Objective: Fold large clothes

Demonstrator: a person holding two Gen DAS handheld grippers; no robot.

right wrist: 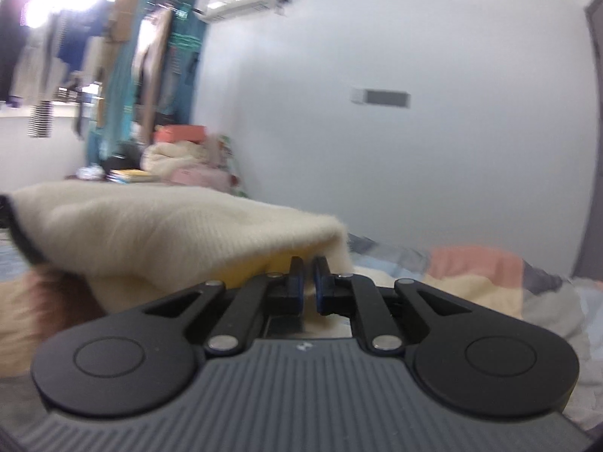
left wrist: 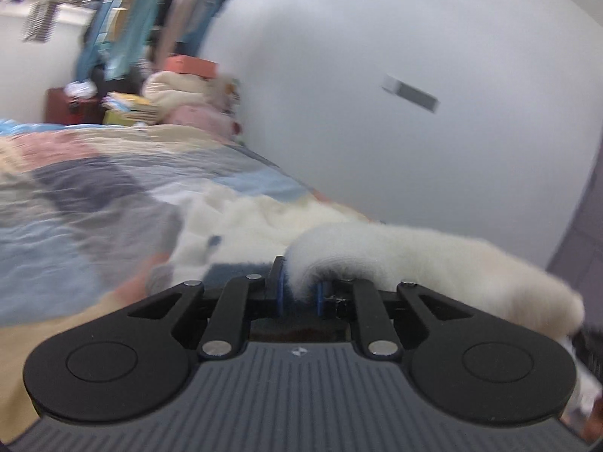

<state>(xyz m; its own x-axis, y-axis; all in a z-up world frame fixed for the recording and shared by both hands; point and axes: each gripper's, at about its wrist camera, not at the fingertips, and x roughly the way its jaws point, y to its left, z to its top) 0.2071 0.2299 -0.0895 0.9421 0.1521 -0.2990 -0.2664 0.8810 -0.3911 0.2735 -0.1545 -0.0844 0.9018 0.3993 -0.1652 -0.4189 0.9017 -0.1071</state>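
Both wrist views low over bed [left wrist: 94, 188], facing shared wall [right wrist: 414, 169].

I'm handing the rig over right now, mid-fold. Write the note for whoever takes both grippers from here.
Left gripper: shut on a fuzzy cream garment, which drapes over its fingers and off to the right.
Right gripper: shut on the same cream fabric, lifted clear of the bed.
The rest of the garment lies on the patchwork quilt.
Done: both ends gripped and raised.
Left: carry the held edge over, lay it down, smooth it and finish the folds. No finished fold is visible yet.
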